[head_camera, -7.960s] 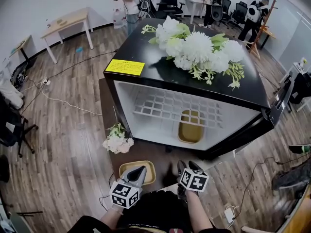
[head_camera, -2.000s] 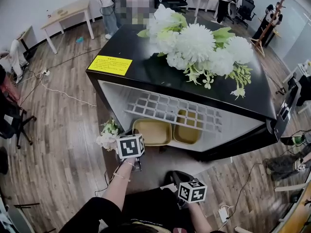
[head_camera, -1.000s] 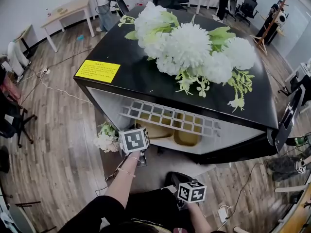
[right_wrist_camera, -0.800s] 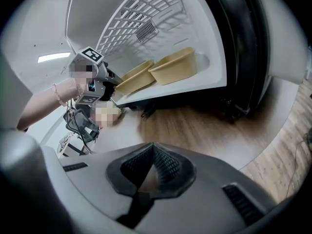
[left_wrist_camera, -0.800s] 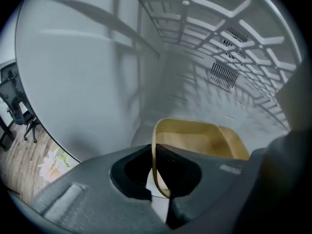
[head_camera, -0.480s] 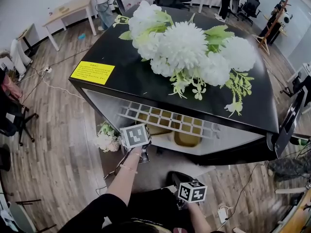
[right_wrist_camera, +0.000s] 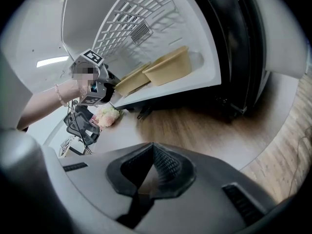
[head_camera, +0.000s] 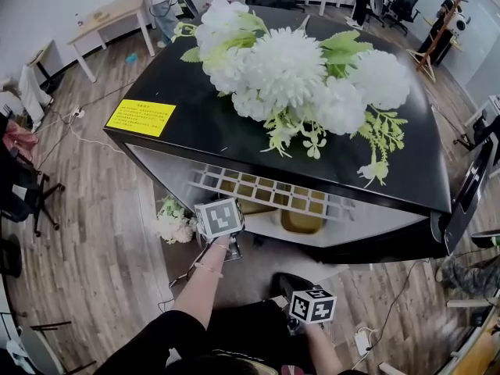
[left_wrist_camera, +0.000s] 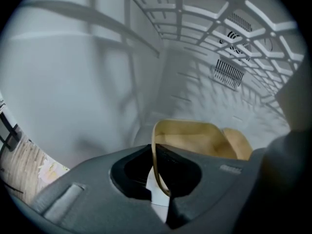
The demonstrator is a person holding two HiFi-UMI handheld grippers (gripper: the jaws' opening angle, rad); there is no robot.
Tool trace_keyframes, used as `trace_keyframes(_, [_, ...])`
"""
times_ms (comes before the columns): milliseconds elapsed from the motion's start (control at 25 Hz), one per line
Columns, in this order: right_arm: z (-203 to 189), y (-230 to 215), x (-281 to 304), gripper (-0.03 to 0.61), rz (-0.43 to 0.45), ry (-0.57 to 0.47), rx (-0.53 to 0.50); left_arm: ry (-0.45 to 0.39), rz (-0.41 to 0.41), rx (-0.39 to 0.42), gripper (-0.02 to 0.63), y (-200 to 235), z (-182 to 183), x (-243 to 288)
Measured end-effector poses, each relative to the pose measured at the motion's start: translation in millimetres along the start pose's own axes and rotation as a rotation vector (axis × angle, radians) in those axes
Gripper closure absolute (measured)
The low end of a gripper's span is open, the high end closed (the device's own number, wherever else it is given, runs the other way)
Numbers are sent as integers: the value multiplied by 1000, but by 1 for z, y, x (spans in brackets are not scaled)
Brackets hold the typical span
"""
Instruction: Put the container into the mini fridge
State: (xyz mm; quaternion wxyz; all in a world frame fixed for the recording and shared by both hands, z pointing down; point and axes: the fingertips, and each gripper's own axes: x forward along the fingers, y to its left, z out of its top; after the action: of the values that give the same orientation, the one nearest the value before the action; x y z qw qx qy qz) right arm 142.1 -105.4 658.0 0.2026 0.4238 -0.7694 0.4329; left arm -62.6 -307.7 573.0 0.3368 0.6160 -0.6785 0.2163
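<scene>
White flowers [head_camera: 297, 76] cover the mini fridge [head_camera: 234, 143] top. Inside, a wire shelf [head_camera: 266, 192] spans above a second tan tub [left_wrist_camera: 239, 143]. The container [left_wrist_camera: 195, 140], tan, shallow and open-topped, sits just left of that tub, near the fridge floor's front edge. The left claw [left_wrist_camera: 157, 169] pinches its near rim, and the right claw [right_wrist_camera: 153, 167] is closed on nothing.

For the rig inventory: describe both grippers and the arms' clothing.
The left gripper and right gripper have grey bodies and dark textured jaws. Each carries a cube of black-and-white square markers. The left arm wears a black sleeve and thin bracelet.
</scene>
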Motion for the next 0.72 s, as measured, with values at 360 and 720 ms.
trace_keyframes(360, [-2,-4,-3,569,-10,-3,17,-8,51,35,592,2,-3,2])
trace_keyframes(720, [-6,-7,-3,569,-12,2,48,-35,84,-14,592,7,-4,1])
